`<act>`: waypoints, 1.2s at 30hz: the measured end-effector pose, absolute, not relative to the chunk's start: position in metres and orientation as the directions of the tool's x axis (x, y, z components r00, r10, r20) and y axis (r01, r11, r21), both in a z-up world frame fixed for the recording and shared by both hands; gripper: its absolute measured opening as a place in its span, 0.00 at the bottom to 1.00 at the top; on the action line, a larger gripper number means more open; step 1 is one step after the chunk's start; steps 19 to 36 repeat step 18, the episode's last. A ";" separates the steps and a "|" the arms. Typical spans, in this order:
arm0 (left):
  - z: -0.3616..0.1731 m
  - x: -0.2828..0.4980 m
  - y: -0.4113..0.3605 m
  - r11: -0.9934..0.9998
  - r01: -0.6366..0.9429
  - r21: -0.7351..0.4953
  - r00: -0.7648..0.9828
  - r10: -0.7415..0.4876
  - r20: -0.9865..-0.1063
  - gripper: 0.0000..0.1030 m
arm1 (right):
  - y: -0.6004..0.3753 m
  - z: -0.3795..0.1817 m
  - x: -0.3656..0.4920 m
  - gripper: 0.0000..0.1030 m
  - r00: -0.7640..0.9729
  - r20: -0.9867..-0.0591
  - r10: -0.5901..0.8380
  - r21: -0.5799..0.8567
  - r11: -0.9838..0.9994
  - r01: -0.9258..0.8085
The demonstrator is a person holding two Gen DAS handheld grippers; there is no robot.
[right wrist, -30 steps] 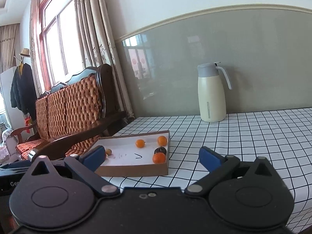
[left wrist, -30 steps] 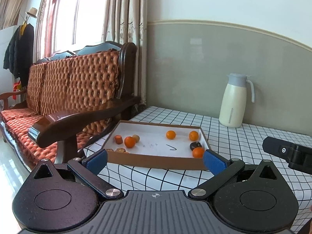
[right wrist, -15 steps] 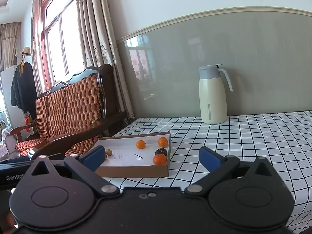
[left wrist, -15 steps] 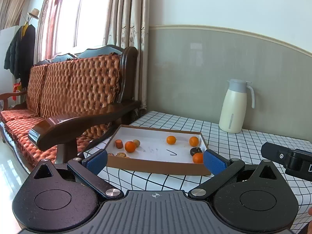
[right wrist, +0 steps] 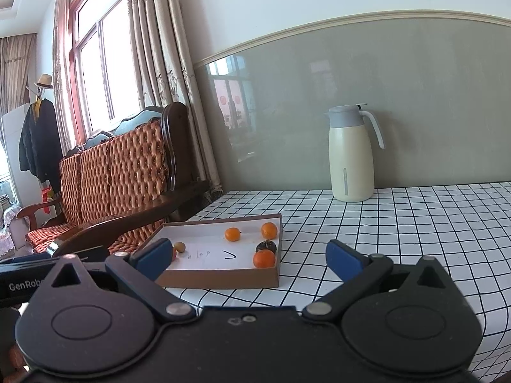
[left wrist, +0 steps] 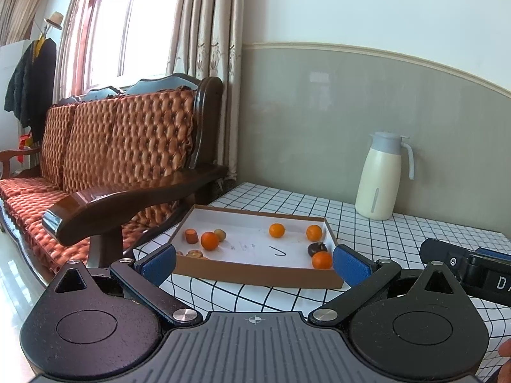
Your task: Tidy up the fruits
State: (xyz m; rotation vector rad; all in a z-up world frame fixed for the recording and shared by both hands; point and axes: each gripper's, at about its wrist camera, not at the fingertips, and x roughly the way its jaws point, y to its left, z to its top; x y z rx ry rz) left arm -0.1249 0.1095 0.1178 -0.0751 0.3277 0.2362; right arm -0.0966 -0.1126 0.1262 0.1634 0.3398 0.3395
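Oranges [left wrist: 209, 240] and darker fruits [left wrist: 317, 248] dot the box [left wrist: 255, 269] — both tools [left wrist: 254, 263] [right wrist: 247, 257] gape wide, empty.

A table with a checked cloth

The table [left wrist: 399, 239] wears a white cloth with black squares. A flat brown box [left wrist: 255, 269] lies on it, straight ahead of the left tongs and ahead-left of the right tongs. A cream jug [right wrist: 350, 156] stands upright far beyond both tongs, by the wall, well apart from the box
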 end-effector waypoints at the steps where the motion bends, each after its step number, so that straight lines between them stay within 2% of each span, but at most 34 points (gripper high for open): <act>1: 0.118 -0.124 0.110 0.970 -0.242 -0.037 0.919 0.217 -0.329 1.00 | -0.113 0.126 -0.097 0.94 0.888 -0.298 0.352 0.213 0.931 -0.297; 13: 0.115 -0.123 0.111 0.971 -0.232 -0.053 0.922 0.203 -0.330 1.00 | -0.107 0.125 -0.096 0.94 0.882 -0.300 0.363 0.209 0.927 -0.310; 17: 0.110 -0.121 0.116 0.975 -0.199 -0.103 0.937 0.158 -0.311 1.00 | -0.107 0.124 -0.095 0.94 0.880 -0.301 0.368 0.210 0.925 -0.316; 36: 0.108 -0.119 0.115 0.977 -0.195 -0.091 0.937 0.158 -0.313 1.00 | -0.107 0.123 -0.093 0.94 0.878 -0.305 0.369 0.211 0.925 -0.316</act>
